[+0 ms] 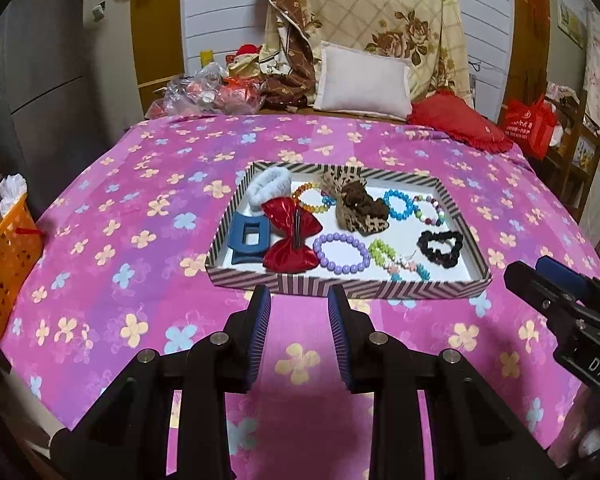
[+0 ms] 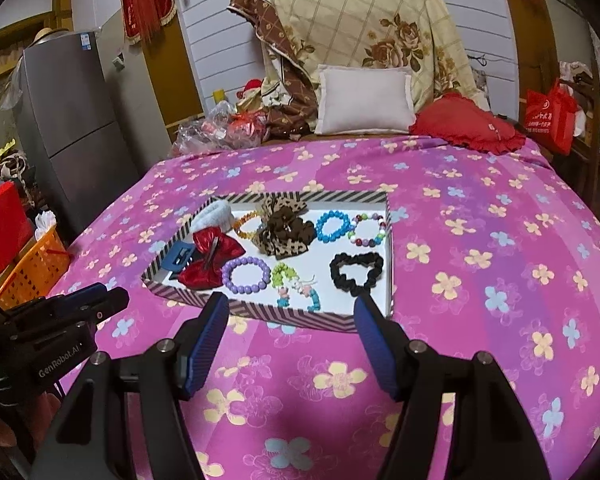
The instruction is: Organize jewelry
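Note:
A striped tray (image 1: 340,286) (image 2: 160,282) lies on the pink flowered bedspread (image 1: 140,240). It holds a red bow (image 1: 292,236), a blue claw clip (image 1: 246,240), a purple bead bracelet (image 1: 342,252) (image 2: 246,276), a black scrunchie (image 1: 440,248) (image 2: 356,270), a leopard scrunchie (image 1: 360,204), a blue bead bracelet (image 2: 332,226) and several other pieces. My left gripper (image 1: 299,294) hovers just short of the tray's near wall, its jaws narrowly apart with nothing between them. My right gripper (image 2: 292,304) hangs before the same wall, jaws wide and empty.
An orange basket (image 1: 4,264) stands off the bed's left side beside a grey fridge (image 2: 72,120). At the headboard lie a white pillow (image 1: 362,80), a red cushion (image 1: 460,124) and plastic bags (image 1: 204,92). A red bag (image 2: 550,120) sits at the right.

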`<action>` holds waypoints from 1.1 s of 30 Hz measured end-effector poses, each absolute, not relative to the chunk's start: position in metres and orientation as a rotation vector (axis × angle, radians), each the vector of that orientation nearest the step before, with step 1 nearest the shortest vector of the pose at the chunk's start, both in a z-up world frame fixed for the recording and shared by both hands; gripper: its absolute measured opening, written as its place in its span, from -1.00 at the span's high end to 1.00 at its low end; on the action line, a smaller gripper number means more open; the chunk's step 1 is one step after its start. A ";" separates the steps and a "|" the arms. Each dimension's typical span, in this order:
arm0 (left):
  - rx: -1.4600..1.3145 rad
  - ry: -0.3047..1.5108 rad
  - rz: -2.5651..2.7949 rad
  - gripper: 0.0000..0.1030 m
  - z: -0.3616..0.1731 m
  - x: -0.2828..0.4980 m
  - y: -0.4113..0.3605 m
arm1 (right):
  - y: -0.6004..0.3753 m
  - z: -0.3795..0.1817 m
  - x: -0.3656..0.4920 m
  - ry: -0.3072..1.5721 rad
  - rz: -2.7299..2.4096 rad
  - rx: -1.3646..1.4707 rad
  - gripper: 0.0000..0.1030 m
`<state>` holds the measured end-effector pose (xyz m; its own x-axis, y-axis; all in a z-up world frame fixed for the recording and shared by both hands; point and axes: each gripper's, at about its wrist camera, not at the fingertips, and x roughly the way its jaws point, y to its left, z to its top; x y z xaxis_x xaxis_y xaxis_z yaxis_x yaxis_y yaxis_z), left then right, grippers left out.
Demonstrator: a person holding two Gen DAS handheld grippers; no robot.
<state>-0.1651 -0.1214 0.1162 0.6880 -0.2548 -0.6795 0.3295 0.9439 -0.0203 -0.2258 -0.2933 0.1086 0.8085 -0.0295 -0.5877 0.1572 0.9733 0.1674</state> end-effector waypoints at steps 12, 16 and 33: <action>0.111 0.697 -0.300 0.59 0.136 -0.163 -0.130 | -0.297 0.130 -0.226 0.579 -0.108 0.222 -0.44; 0.113 0.709 -0.300 0.59 0.135 -0.162 -0.130 | -0.297 0.130 -0.226 0.584 -0.108 0.219 -0.44; 0.121 0.710 -0.294 0.59 0.129 -0.163 -0.132 | -0.290 0.122 -0.220 0.602 -0.111 0.201 -0.47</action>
<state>-0.1632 -0.1317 0.1290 0.7192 -0.2249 -0.6574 0.3064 0.9518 0.0096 -0.2204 -0.2903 0.1220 0.8188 -0.0448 -0.5723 0.1619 0.9745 0.1553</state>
